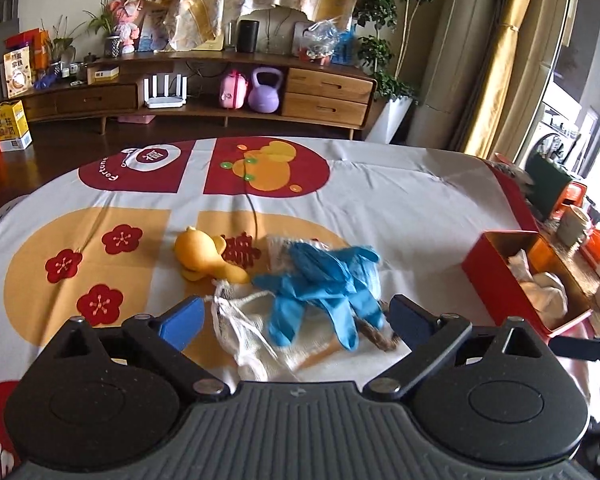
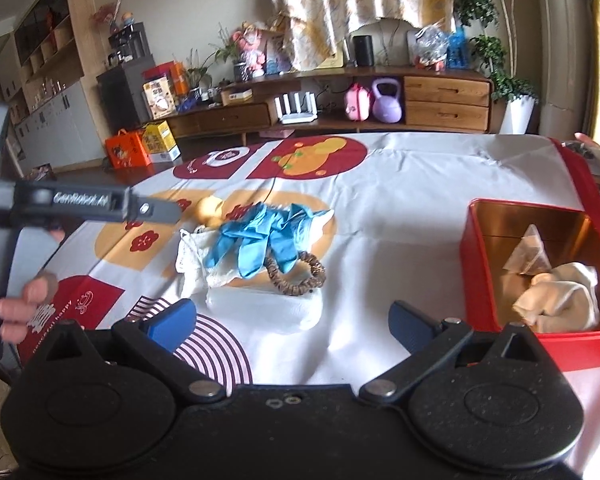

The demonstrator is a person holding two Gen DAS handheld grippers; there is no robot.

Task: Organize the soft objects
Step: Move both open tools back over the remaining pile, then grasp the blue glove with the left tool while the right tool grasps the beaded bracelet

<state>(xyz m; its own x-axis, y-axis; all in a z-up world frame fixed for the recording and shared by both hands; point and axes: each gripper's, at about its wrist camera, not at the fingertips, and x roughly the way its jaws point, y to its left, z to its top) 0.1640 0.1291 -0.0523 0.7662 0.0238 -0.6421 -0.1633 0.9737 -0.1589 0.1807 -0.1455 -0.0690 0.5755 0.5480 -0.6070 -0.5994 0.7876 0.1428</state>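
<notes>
A pile of soft things lies mid-table: blue gloves (image 1: 320,288) (image 2: 260,236) on a white mesh bag (image 1: 252,340) (image 2: 196,268), a yellow plush toy (image 1: 204,256) (image 2: 210,206) behind, and a brown scrunchie (image 2: 296,276) (image 1: 380,336). A red box (image 2: 540,280) (image 1: 528,280) at the right holds a white cloth (image 2: 560,300) and a tea-bag-like pouch (image 2: 530,256). My left gripper (image 1: 296,320) is open, empty, just before the gloves and mesh bag. My right gripper (image 2: 292,324) is open, empty, nearer than the scrunchie. The left gripper's body (image 2: 80,200) shows at the left of the right wrist view.
The table wears a white cloth with red and orange prints (image 1: 400,208). A dark cord (image 1: 252,208) runs across it toward the pile. Cups and orange items (image 1: 580,224) stand beyond the red box. A wooden TV cabinet (image 1: 220,92) stands across the floor.
</notes>
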